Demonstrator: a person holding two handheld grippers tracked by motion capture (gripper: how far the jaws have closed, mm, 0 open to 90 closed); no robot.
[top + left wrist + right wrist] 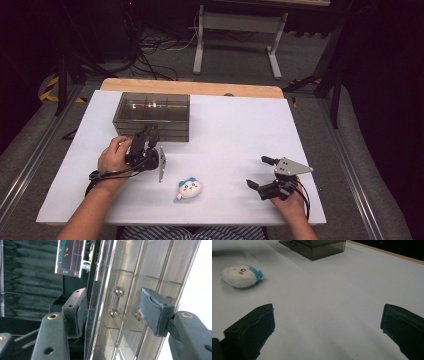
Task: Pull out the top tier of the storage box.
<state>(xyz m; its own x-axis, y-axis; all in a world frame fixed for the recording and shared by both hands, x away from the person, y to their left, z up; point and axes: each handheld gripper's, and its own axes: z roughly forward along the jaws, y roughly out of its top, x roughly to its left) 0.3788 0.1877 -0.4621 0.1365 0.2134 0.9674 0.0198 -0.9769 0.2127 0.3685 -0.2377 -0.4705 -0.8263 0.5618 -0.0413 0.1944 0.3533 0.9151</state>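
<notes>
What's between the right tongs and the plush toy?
Nothing: bare white table runs from the right tongs to the plush toy, in the right gripper view.

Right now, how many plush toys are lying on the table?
1. The plush toy, white with blue, lies on the white table near the front edge, between the two hands. Others may be hidden inside the smoky drawer box.

A small white plush toy (188, 189) with a blue tuft lies on the white table (235, 130), near its front edge.
</notes>
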